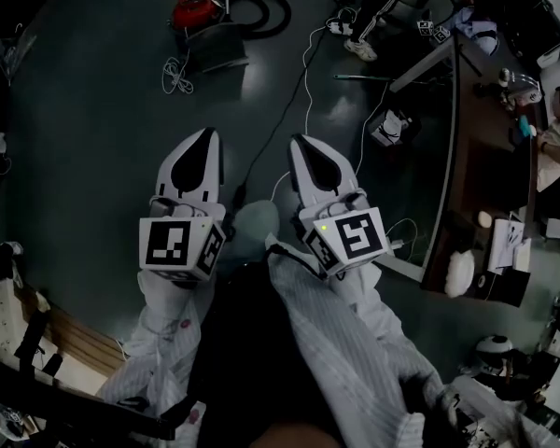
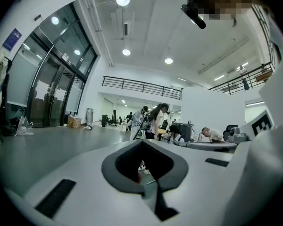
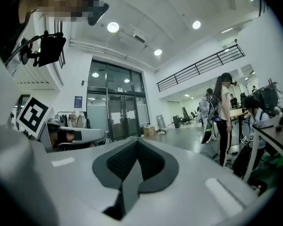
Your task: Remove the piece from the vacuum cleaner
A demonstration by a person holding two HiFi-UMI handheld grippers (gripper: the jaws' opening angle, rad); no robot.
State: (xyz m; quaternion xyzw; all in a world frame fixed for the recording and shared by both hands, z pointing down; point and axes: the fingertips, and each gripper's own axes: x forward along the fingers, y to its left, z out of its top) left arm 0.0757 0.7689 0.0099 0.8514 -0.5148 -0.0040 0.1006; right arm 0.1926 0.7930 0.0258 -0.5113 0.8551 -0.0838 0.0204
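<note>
red vac (image 1: 196, 10) on floor (image 1: 93, 138), blk hose (image 1: 267, 7) looped beside it.

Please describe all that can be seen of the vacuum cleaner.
The vacuum cleaner is a canister type: red rounded top over a dark grey body. A black hose curls in a loop at one side; a white cable lies bundled on the dark floor at the other. Fine details are too small to tell.

Head view looks down; gripper views look level.
</note>
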